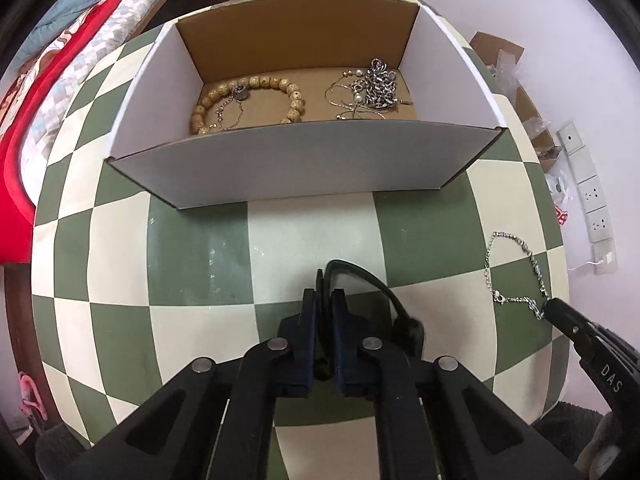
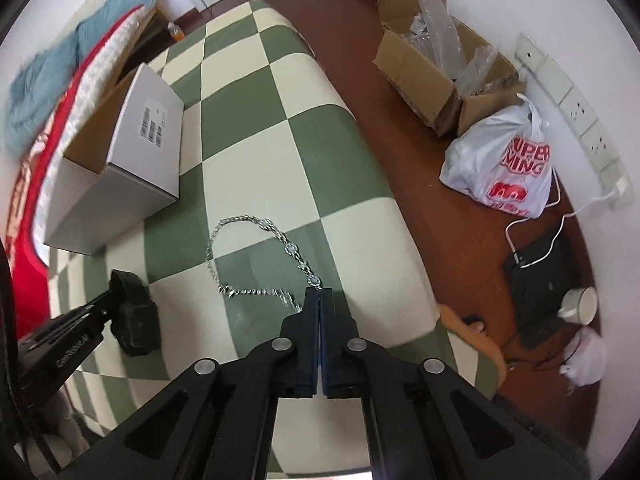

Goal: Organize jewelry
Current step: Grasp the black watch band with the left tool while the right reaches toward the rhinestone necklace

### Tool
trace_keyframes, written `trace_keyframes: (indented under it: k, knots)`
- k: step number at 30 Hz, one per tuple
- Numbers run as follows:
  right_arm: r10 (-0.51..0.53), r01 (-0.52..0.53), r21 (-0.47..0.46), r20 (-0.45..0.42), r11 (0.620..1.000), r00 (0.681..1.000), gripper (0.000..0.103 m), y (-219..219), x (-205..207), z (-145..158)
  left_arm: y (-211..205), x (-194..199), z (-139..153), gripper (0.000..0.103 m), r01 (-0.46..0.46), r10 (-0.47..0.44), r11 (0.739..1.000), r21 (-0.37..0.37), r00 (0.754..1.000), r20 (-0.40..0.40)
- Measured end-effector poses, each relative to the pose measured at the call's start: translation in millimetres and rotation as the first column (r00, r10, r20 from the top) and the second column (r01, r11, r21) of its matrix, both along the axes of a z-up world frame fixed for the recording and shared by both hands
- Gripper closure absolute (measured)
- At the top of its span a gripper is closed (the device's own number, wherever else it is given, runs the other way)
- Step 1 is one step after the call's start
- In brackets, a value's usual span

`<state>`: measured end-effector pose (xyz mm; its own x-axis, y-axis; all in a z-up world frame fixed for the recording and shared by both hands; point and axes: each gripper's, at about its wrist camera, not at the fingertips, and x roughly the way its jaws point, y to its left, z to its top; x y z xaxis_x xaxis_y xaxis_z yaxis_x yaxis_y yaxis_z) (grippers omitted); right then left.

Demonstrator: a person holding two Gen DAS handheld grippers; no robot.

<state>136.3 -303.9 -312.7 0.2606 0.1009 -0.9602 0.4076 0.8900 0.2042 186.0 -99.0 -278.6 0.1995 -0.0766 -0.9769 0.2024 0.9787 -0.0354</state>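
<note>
An open white cardboard box (image 1: 304, 160) stands at the back of the green-and-cream checked table (image 1: 200, 240). Inside lie a wooden bead bracelet (image 1: 256, 82) and a pile of silver chains (image 1: 376, 84). My left gripper (image 1: 326, 296) is shut on a thin black cord (image 1: 372, 278) that loops off to the right, low over the table in front of the box. A silver chain bracelet (image 2: 248, 219) lies on the table's right side. My right gripper (image 2: 321, 292) is shut on its near end. The left gripper (image 2: 128, 304) shows at the left of the right wrist view.
A bed with a red blanket (image 1: 16, 168) borders the table on the left. On the floor to the right sit a brown carton (image 2: 420, 64), a printed plastic bag (image 2: 500, 168), a black device with a white cable (image 2: 540, 264) and a mug (image 2: 580, 304).
</note>
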Motion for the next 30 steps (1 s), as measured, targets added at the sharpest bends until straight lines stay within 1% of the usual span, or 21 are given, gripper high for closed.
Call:
trace_keyframes:
  k: [4, 11, 14, 15, 16, 17, 18, 19, 20, 21, 22, 23, 24, 25, 27, 28, 30]
  knots:
    - [-0.008, 0.007, 0.035, 0.038, 0.999, 0.999, 0.103, 2, -6, 11, 6, -3, 14, 0.1, 0.01, -0.01, 1.0, -0.006, 1.0, 0.025]
    - [0.004, -0.009, 0.048, 0.119, 0.999, 0.993, 0.103, 12, -5, 48, 28, -8, 43, 0.1, 0.0, 0.002, 1.0, -0.026, 0.998, 0.07]
    - [0.027, -0.029, 0.026, 0.082, 0.999, 0.996, 0.102, 12, 2, 48, 33, -7, 50, 0.1, -0.006, 0.006, 1.0, -0.003, 0.995, 0.096]
    - [0.058, -0.057, -0.019, 0.048, 0.998, 0.997, 0.095, 15, 7, 44, 36, -7, 51, 0.1, -0.006, 0.004, 1.0, 0.011, 0.994, 0.105]
    - [0.091, -0.09, -0.048, 0.013, 0.995, 0.996, 0.076, 17, 12, 38, 39, -7, 50, 0.1, -0.008, 0.005, 1.0, 0.022, 0.994, 0.107]
    - [0.117, -0.117, -0.075, -0.01, 0.99, 0.993, 0.063, 20, 15, 33, 38, -7, 47, 0.1, -0.014, 0.012, 1.0, 0.022, 0.995, 0.102]
    - [0.149, -0.151, -0.096, -0.032, 0.984, 0.988, 0.04, 22, 17, 27, 41, -8, 45, 0.1, -0.02, 0.018, 1.0, 0.021, 0.995, 0.096]
    - [0.179, -0.186, -0.12, -0.069, 0.975, 0.982, 0.033, 25, 20, 19, 44, -8, 43, 0.1, -0.026, 0.023, 0.999, 0.024, 0.995, 0.092]
    - [0.199, -0.215, -0.148, -0.114, 0.965, 0.973, 0.033, 30, 22, 10, 44, -8, 41, 0.1, -0.031, 0.028, 0.999, 0.029, 0.996, 0.09]
    - [0.213, -0.233, -0.14, -0.139, 0.962, 0.967, 0.033, 32, 23, 3, 46, -8, 39, 0.1, -0.035, 0.032, 0.999, 0.031, 0.996, 0.088]
    - [0.212, -0.233, -0.135, -0.155, 0.963, 0.965, 0.032, 32, 23, -3, 47, -9, 38, 0.1, -0.038, 0.035, 0.999, 0.033, 0.996, 0.085]
    - [0.215, -0.238, -0.163, -0.148, 0.957, 0.965, 0.036, 35, 23, -3, 49, -9, 36, 0.1, -0.042, 0.039, 0.999, 0.034, 0.996, 0.083]
    - [0.23, -0.254, -0.196, -0.138, 0.947, 0.963, 0.045, 40, 23, -2, 50, -9, 36, 0.1, -0.045, 0.042, 0.998, 0.034, 0.996, 0.081]
    - [0.228, -0.248, -0.199, -0.119, 0.948, 0.966, 0.06, 42, 24, 0, 51, -10, 35, 0.1, -0.046, 0.044, 0.998, 0.034, 0.996, 0.08]
    - [0.244, -0.264, -0.207, -0.117, 0.942, 0.963, 0.092, 48, 26, 3, 53, -11, 34, 0.1, -0.051, 0.048, 0.998, 0.037, 0.996, 0.081]
    - [0.244, -0.266, -0.212, -0.122, 0.94, 0.962, 0.092, 50, 27, 3, 54, -11, 34, 0.1, -0.053, 0.05, 0.998, 0.034, 0.996, 0.079]
    - [0.245, -0.262, -0.196, -0.105, 0.945, 0.964, 0.093, 52, 28, 5, 54, -12, 35, 0.1, -0.055, 0.052, 0.998, 0.031, 0.996, 0.078]
